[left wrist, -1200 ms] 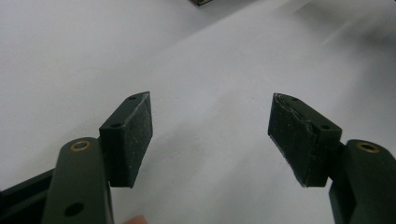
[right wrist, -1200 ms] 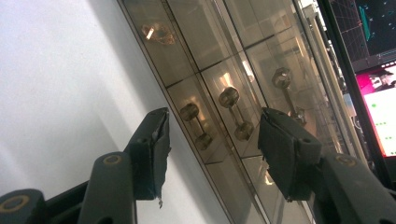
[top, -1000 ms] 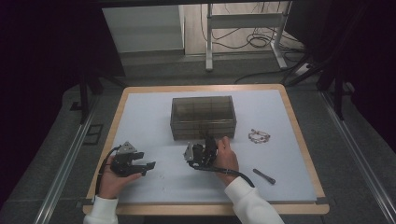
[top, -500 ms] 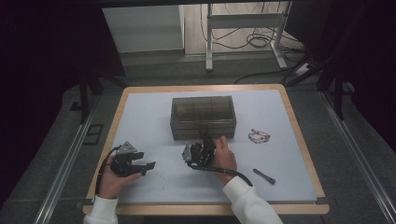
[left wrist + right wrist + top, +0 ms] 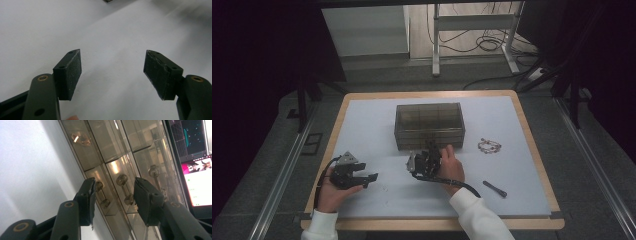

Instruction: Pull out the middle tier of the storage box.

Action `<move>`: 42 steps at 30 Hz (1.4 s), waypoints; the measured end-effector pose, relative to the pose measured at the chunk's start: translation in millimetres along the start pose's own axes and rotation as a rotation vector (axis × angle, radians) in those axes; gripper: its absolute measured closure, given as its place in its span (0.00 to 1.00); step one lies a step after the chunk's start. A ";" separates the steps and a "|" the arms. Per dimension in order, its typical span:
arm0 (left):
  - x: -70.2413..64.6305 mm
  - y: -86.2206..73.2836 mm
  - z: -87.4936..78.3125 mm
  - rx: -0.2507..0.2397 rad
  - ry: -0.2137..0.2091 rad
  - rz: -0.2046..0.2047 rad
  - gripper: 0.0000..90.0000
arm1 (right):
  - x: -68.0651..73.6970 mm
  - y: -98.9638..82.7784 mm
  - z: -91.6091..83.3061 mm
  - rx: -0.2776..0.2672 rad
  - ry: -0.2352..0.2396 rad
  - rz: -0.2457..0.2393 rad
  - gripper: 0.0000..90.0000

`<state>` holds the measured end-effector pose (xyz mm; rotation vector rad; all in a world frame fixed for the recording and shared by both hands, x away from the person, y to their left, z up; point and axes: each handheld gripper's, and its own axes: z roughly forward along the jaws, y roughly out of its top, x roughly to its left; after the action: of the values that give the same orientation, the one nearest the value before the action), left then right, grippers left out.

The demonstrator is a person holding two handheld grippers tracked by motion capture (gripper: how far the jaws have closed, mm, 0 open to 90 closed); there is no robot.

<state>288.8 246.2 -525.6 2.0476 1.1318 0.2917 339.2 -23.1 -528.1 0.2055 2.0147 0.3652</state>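
A smoky see-through drawer box (image 5: 429, 125) stands mid-table on the white mat (image 5: 377, 125). My right gripper (image 5: 430, 146) points at its front face. In the right gripper view its jaws (image 5: 113, 192) are apart around a brass drawer handle (image 5: 124, 189), with a second handle (image 5: 100, 193) by the left pad; they have just been closing, and neither pad clearly presses. My left gripper (image 5: 371, 176) rests low at the front left. Its pads (image 5: 71, 72) stand wide over bare mat with nothing between them.
A beaded bracelet (image 5: 489, 145) lies right of the box and a short black pen (image 5: 494, 188) lies at the front right. One upper drawer holds a small gold item (image 5: 80, 138). A lit screen (image 5: 197, 182) glows beyond the box.
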 end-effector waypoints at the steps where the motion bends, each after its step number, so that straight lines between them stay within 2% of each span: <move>1: 0.1 -0.1 0.0 0.000 0.000 0.000 0.34 | -0.2 0.3 0.9 -0.001 0.001 0.003 0.60; 17: 1.5 -0.5 -1.1 -0.003 0.002 -0.004 0.34 | -0.1 3.2 9.4 0.023 -0.018 -0.039 0.72; 34: 1.8 -0.9 -0.9 0.000 0.001 -0.003 0.34 | 1.4 2.0 15.2 0.039 -0.051 -0.073 0.76; 42: 2.0 -1.0 -0.9 -0.001 0.001 -0.004 0.34 | 1.7 2.1 15.4 0.036 -0.080 -0.078 0.85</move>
<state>288.9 248.6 -526.0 2.0445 1.1355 0.2914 352.1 -18.1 -535.3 0.1611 1.9457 0.2671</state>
